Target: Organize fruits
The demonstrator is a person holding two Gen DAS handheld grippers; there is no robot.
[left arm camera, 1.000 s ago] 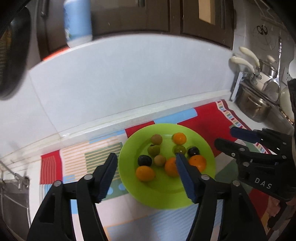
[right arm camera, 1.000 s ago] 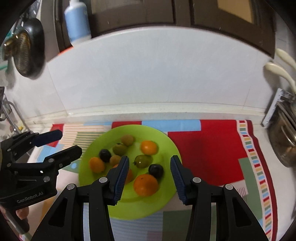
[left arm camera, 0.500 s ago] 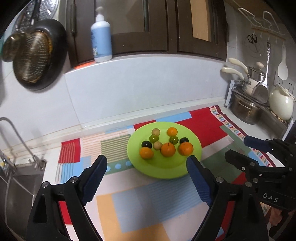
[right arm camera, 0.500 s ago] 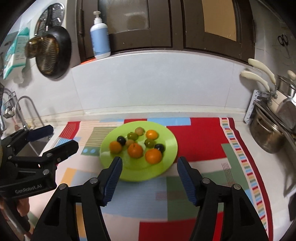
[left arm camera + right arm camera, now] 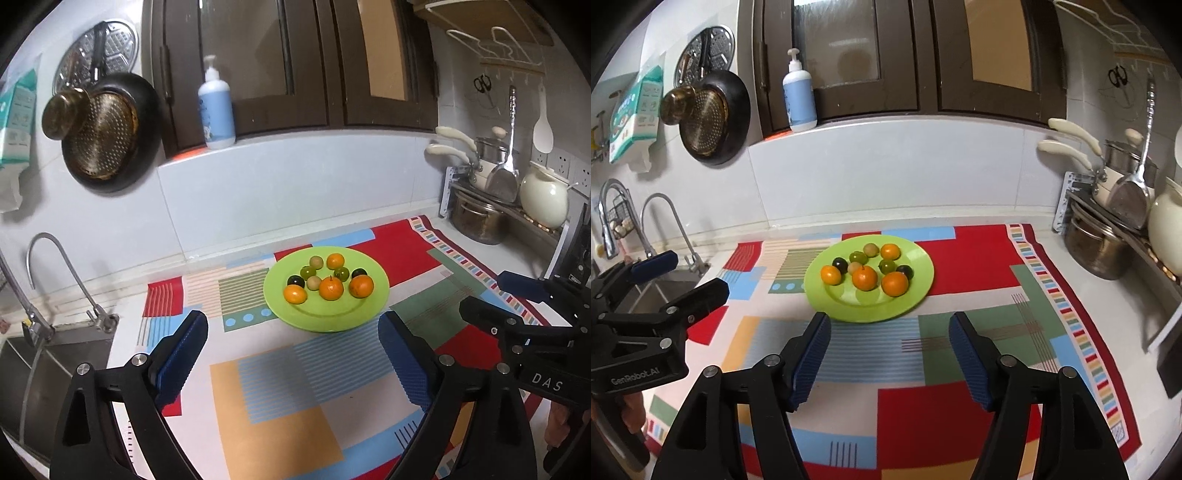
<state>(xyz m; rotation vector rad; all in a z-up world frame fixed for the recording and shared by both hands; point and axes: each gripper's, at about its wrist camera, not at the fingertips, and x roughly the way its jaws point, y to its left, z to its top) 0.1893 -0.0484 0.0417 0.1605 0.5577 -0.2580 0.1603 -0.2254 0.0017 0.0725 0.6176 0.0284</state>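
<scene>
A lime green plate (image 5: 325,317) sits on a colourful patterned mat (image 5: 280,398) on the counter; it also shows in the right wrist view (image 5: 849,306). On it lie several small fruits: oranges (image 5: 331,288), green ones (image 5: 342,273), dark ones (image 5: 296,281) and pale ones (image 5: 316,261). My left gripper (image 5: 291,332) is open and empty, well short of the plate. My right gripper (image 5: 889,330) is open and empty, also short of the plate. Each gripper shows in the other's view, the right (image 5: 517,295) and the left (image 5: 679,273).
A sink with a tap (image 5: 55,273) lies at the left. Pots and a white kettle (image 5: 543,199) stand on a rack at the right. A pan (image 5: 103,136) hangs on the wall. A soap bottle (image 5: 216,107) stands on the ledge.
Both grippers have pulled back and up from just over the plate, which now looks smaller and farther. The left jaws have opened wider. The fruits have not moved.
</scene>
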